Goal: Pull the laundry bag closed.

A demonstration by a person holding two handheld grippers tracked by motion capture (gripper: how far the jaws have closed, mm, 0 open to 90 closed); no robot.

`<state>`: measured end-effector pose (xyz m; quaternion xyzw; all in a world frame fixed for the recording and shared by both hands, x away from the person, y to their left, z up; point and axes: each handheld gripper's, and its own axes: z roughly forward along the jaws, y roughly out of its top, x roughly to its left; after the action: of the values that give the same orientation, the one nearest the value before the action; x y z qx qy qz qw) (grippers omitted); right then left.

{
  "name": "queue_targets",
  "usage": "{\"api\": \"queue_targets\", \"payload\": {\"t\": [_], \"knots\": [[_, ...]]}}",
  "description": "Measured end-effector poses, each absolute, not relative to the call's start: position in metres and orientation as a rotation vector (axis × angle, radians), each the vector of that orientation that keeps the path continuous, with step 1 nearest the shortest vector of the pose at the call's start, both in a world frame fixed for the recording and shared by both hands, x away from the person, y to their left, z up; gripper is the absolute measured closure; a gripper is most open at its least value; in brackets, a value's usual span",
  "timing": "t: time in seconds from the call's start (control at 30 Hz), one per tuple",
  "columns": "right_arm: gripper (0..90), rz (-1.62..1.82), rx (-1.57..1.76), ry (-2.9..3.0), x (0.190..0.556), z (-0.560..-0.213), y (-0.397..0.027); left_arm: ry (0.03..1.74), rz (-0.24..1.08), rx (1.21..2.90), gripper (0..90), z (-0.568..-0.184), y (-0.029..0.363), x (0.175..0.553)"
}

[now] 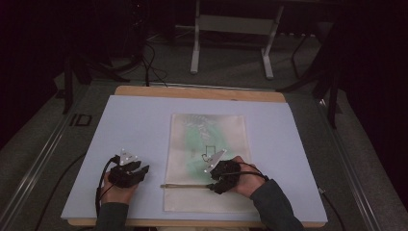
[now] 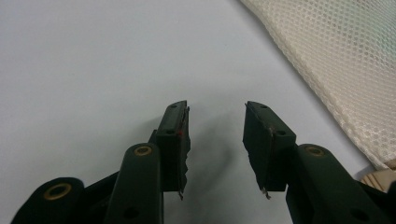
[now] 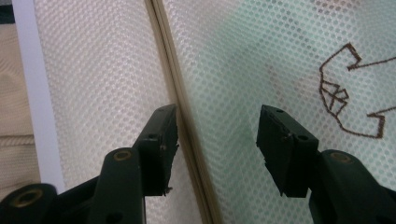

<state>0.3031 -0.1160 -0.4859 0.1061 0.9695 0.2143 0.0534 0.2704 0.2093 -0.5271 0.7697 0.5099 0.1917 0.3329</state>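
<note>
A pale blue sheet (image 1: 139,130) covered most of the wooden bench (image 1: 192,92). Beyond the bench, on the grey floor (image 1: 231,72), stood a white metal frame (image 1: 231,29) on two legs. Black cables (image 1: 153,65) trailed across the floor to its left, and dark stand legs (image 1: 315,79) rose at the right, near the bench corner.

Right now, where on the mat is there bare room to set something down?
The blue mat is bare left of the mesh bag, above the left claw, and right of the bag toward the mat's right edge. The near centre is crowded: the right claw sits over the bag's zipper.
</note>
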Motion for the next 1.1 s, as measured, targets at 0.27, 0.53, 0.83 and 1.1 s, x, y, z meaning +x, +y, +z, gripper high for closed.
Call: {"api": "queue_targets", "payload": {"t": [0.27, 0.53, 0.83, 1.1], "knots": [[47.8, 0.661, 0.300, 2.962, 0.304, -0.488, -0.106, 1.323, 0.505, 2.013, 59.8, -0.527, 0.208, 0.270], [47.5, 0.665, 0.273, 2.977, 0.304, -0.490, -0.098, 1.322, 0.511, 2.010, 59.9, -0.527, 0.209, 0.270], [47.5, 0.658, 0.246, 2.993, 0.304, -0.491, -0.089, 1.320, 0.509, 2.011, 60.0, -0.527, 0.209, 0.270], [47.6, 0.654, 0.224, 3.006, 0.303, -0.492, -0.081, 1.318, 0.508, 2.011, 59.9, -0.527, 0.209, 0.271]]}}
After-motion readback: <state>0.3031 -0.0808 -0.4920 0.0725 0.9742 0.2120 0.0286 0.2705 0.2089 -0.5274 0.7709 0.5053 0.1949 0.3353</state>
